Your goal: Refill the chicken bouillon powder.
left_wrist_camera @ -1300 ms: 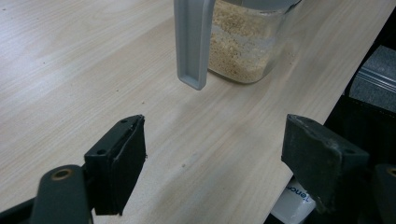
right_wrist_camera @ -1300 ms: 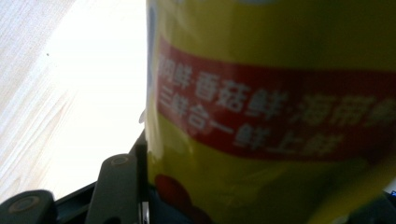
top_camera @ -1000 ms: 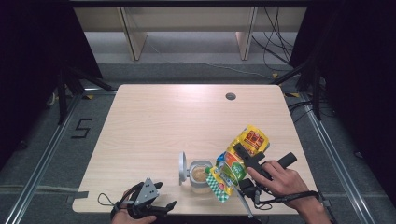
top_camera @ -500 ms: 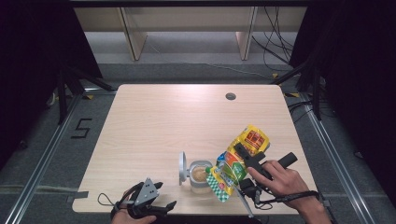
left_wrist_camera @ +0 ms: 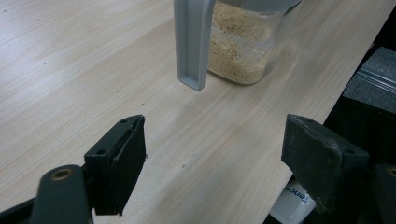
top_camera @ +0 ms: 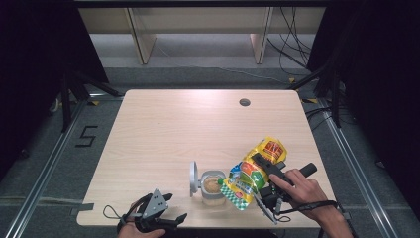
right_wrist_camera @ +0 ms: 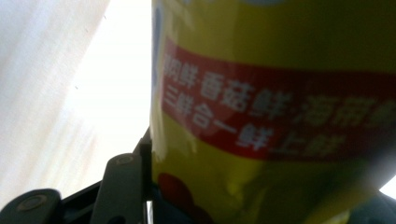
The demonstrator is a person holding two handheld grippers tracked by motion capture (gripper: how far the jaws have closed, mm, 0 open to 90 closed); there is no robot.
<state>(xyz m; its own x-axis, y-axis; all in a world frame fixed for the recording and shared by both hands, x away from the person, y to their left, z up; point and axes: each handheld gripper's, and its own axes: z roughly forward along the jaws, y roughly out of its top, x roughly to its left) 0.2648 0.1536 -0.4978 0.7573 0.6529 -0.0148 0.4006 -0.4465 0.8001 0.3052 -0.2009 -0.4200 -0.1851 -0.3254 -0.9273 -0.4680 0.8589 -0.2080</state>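
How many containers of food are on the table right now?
2: a clear jar of beige granules with its lid flipped open, near the front edge, and a yellow pouch tilted over it, held in the right gripper.

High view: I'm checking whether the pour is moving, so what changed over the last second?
Nothing visibly changed: the right gripper stays shut on the yellow seasoning pouch, tilted over the clear glass jar, and the left gripper stays open near the table's front edge.
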